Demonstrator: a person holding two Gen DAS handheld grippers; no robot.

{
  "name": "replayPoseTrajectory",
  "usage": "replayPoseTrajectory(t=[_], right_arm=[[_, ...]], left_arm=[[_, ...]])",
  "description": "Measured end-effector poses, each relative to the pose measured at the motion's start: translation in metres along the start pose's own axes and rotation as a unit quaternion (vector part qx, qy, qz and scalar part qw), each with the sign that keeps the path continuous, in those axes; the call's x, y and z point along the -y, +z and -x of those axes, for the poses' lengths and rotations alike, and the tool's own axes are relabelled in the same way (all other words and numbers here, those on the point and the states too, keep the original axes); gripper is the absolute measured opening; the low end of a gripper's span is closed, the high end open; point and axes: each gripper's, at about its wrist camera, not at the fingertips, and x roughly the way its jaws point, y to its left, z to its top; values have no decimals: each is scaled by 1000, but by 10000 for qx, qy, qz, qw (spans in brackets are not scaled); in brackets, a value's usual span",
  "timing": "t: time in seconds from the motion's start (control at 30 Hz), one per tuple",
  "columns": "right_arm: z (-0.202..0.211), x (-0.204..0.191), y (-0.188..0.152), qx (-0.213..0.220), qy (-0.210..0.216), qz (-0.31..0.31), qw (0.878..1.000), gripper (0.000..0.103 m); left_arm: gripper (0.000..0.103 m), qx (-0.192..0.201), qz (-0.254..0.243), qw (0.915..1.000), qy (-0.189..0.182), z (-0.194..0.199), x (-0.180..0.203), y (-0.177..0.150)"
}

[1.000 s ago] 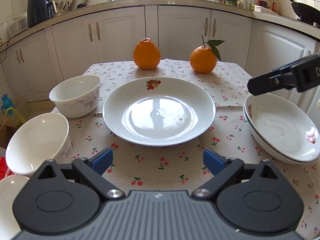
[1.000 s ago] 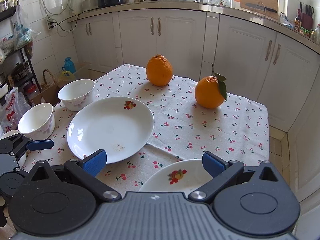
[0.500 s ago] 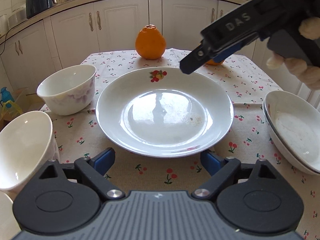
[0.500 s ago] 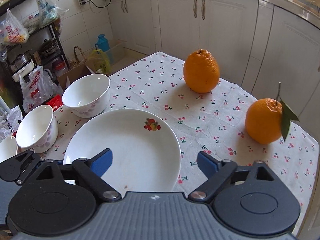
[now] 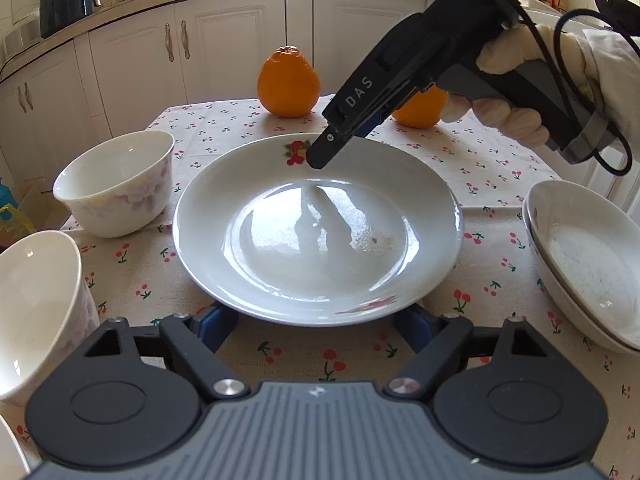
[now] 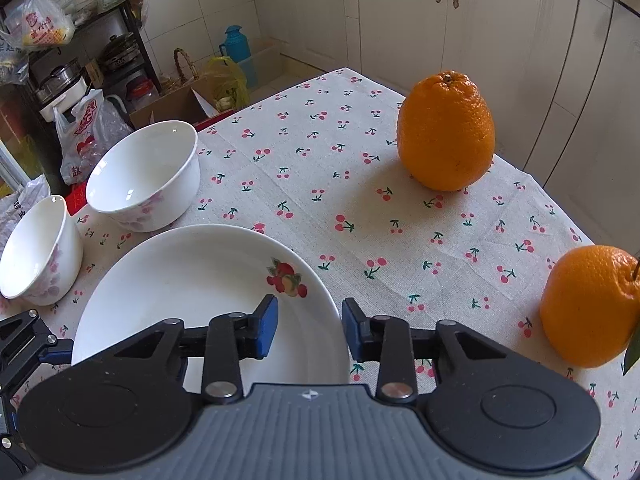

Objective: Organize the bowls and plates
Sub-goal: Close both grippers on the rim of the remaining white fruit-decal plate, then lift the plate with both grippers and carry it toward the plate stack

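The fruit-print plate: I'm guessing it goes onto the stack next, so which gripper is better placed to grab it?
Likely the right gripper: its jaws have just been closing and now straddle the plate's far rim. The left gripper sits wide open at the near edge, its fingers tucked under the rim.

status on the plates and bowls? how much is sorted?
Done: two plates already sit stacked at the table's right edge. In hand: the right gripper has its jaws either side of the big plate's far rim, just closing, not yet pressing; the left gripper is open at its near rim. Left: that plate, plus the bowls, all separate.
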Motion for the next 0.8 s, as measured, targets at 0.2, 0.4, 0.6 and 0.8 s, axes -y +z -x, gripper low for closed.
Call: replayPoseTrajectory(t=[0.2, 0.4, 0.6, 0.8], right_arm=[[-6, 6, 6, -91, 261, 98, 9996, 37], [-9, 5, 5, -196, 200, 292, 9992, 33], [-11, 9, 11, -253, 364, 240, 9987, 32], [-20, 8, 24, -309, 615, 309, 9972, 35]], left_arm=[[87, 35, -56, 10000, -40, -1, -2, 0], [79, 53, -48, 9999, -91, 1, -4, 1], [83, 54, -32, 10000, 2, 1, -5, 0], [88, 49, 2, 9999, 108, 4, -9, -3]])
